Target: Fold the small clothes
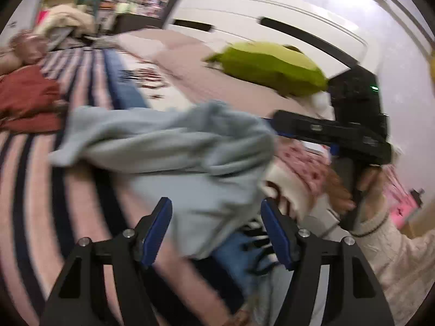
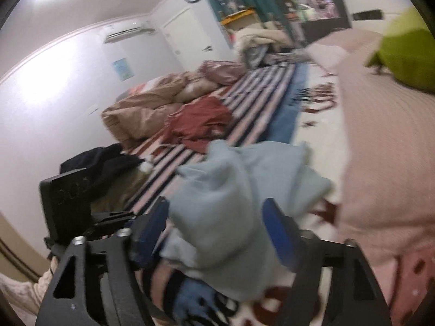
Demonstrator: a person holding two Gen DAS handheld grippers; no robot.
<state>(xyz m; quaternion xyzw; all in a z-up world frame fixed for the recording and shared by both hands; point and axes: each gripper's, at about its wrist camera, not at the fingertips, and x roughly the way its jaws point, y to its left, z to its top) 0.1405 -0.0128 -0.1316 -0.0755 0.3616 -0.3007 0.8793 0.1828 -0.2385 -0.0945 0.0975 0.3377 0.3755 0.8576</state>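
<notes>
A small pale blue garment (image 1: 174,146) lies crumpled on the striped bedspread (image 1: 24,168). My left gripper (image 1: 216,214) is open, its blue-padded fingers either side of the garment's near edge. In the right wrist view the same garment (image 2: 239,190) bunches between the open fingers of my right gripper (image 2: 217,217). The right gripper's black body (image 1: 350,133) shows at the right of the left wrist view, held by a hand in a cream sleeve. The frames are blurred.
A red garment (image 2: 201,122) and a dark garment (image 2: 108,163) lie on the bedspread. A lime green cushion (image 1: 272,65) sits on the pink blanket (image 2: 380,135). A tan duvet (image 2: 152,103) is heaped by the wall. A white drawer unit (image 1: 272,19) stands behind.
</notes>
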